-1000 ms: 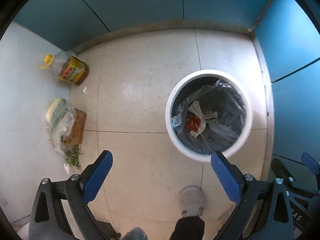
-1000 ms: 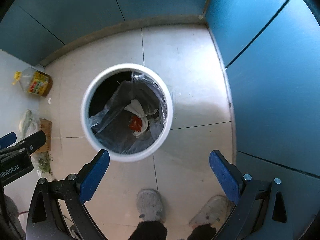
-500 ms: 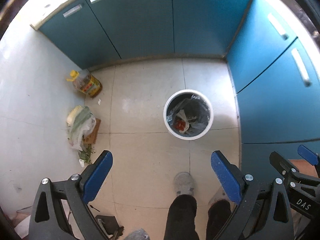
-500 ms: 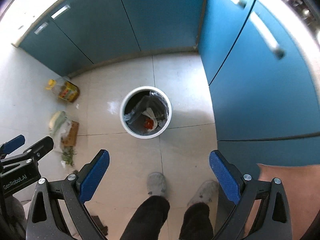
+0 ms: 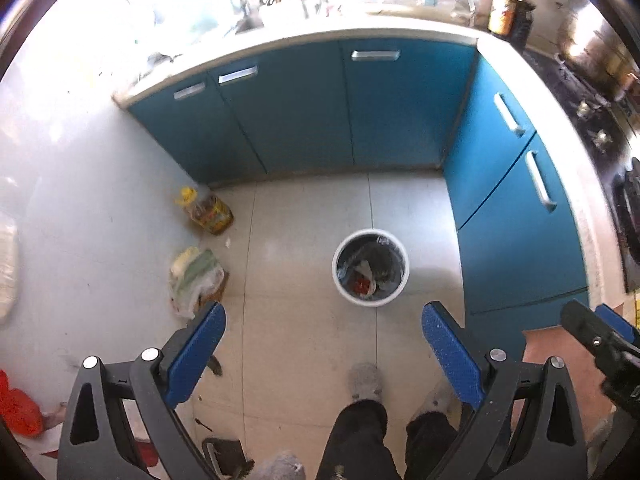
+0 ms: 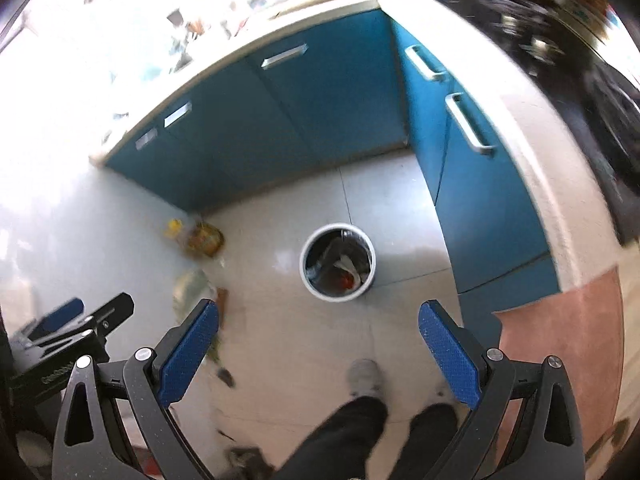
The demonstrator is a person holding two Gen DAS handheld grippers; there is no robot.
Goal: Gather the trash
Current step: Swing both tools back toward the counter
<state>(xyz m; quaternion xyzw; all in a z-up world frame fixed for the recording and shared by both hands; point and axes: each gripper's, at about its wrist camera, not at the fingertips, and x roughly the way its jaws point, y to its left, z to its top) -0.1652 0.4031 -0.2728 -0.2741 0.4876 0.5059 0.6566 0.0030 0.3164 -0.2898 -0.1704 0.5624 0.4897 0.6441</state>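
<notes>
A white round trash bin (image 5: 370, 268) with a grey liner stands on the tiled floor, holding white paper and a red wrapper (image 5: 362, 285). It also shows in the right wrist view (image 6: 338, 262). My left gripper (image 5: 322, 354) is open and empty, held high above the floor on the near side of the bin. My right gripper (image 6: 318, 350) is open and empty at a similar height. A plastic bag of greens (image 5: 196, 280) on a cardboard piece lies by the left wall.
A yellow-capped oil bottle (image 5: 206, 210) stands in the left corner. Blue cabinets (image 5: 304, 108) run along the back and right under a cluttered counter (image 5: 320, 0). A stove (image 5: 596, 120) is at right. My legs and slippers (image 5: 364, 380) are below. A red object (image 5: 16, 404) lies low left.
Both grippers have risen far above the bin. The bin has shrunk in view and the cabinets, counter and stove have come into sight. Both stay open.
</notes>
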